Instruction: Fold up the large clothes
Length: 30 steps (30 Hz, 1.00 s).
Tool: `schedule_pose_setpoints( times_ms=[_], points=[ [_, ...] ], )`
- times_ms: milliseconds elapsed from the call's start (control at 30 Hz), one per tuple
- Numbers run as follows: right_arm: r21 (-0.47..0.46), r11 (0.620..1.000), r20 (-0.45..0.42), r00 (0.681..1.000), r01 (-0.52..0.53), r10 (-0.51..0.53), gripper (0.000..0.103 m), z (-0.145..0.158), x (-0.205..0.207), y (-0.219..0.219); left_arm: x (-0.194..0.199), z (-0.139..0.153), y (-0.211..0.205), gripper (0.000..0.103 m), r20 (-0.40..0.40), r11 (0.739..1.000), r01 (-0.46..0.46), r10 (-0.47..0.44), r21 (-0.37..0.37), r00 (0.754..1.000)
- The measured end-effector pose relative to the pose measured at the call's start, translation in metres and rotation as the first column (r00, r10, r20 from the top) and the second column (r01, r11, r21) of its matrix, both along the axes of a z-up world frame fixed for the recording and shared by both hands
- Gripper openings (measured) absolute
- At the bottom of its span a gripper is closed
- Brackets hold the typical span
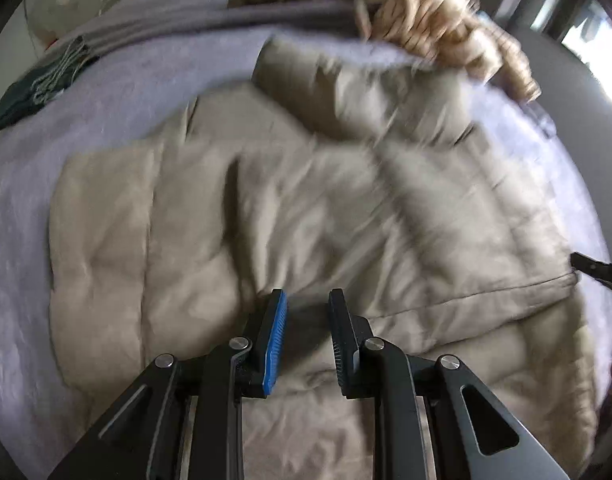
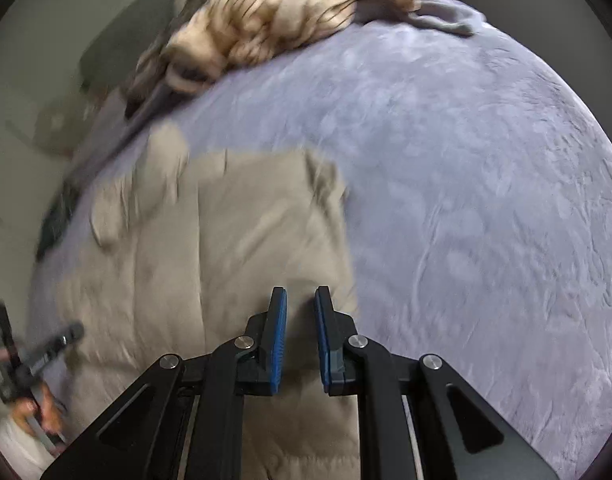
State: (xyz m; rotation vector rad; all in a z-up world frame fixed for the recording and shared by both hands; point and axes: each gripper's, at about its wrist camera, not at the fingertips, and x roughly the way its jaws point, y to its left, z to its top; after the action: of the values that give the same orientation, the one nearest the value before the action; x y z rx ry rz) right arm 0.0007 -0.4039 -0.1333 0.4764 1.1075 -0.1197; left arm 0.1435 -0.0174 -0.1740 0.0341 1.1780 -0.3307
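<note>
A beige quilted jacket point(image 1: 266, 208) lies spread on a lavender bed cover point(image 1: 22, 200), its hem band toward the right. My left gripper point(image 1: 307, 296) hovers just above the jacket's lower middle, its jaws a narrow gap apart with nothing between them. In the right wrist view the jacket point(image 2: 246, 240) fills the lower left, and my right gripper point(image 2: 300, 292) stands over its right edge, jaws also narrowly apart and empty. The left gripper point(image 2: 38, 356) shows blurred at the left edge, held by a hand point(image 2: 30, 412). The right gripper's tip point(image 1: 593, 270) pokes in beside the hem.
A cream knitted garment point(image 2: 274, 4) is heaped at the far end of the bed. A grey fringed blanket point(image 1: 154, 28) and a dark green cloth point(image 1: 10, 100) lie at the far left. The bed cover point(image 2: 465, 180) stretches bare to the right of the jacket.
</note>
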Motion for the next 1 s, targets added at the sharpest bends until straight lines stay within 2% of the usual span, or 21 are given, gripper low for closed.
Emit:
schedule_pose_setpoints(
  times_ms=[67,233,433,500,700,867,967,1000],
  points=[
    [-0.043,0.999,-0.048,0.998,-0.03,0.027,0.012,-0.017,-0.002,0.006,-0.001,-0.012,0.006,0.024,-0.004,1.0,-0.01,0.01,-0.029,1.0],
    [-0.036,0.998,-0.064,0.997,-0.047,0.045,0.01,-0.044,0.002,0.005,0.001,-0.015,0.01,0.024,-0.013,0.999,-0.013,0.013,-0.034,1.0],
    [-0.028,0.999,-0.095,0.995,-0.031,0.028,0.011,-0.025,-0.006,0.001,-0.002,0.002,0.026,0.024,-0.033,0.996,-0.09,0.091,0.03,0.995],
    [-0.025,0.999,-0.108,0.994,-0.02,0.017,0.015,-0.018,-0.011,0.002,-0.006,0.008,0.032,0.024,-0.047,0.994,-0.103,0.104,0.033,0.993],
    [0.005,1.0,-0.164,0.986,0.005,-0.004,0.016,0.001,-0.036,0.006,-0.028,0.029,0.036,0.024,-0.084,0.99,-0.108,0.116,0.09,0.99],
    [0.059,0.998,-0.217,0.976,0.013,0.0,0.031,0.012,-0.055,0.015,-0.048,0.048,0.028,0.024,-0.103,0.991,-0.092,0.102,0.099,0.989],
    [0.08,0.997,-0.236,0.972,0.002,0.017,0.035,0.018,-0.065,0.023,-0.061,0.06,0.024,0.025,-0.087,0.99,-0.083,0.093,0.114,0.992],
    [0.088,0.996,-0.242,0.97,0.001,0.02,0.036,0.02,-0.069,0.024,-0.064,0.063,0.023,0.047,-0.086,0.99,-0.082,0.093,0.117,0.992]
  ],
)
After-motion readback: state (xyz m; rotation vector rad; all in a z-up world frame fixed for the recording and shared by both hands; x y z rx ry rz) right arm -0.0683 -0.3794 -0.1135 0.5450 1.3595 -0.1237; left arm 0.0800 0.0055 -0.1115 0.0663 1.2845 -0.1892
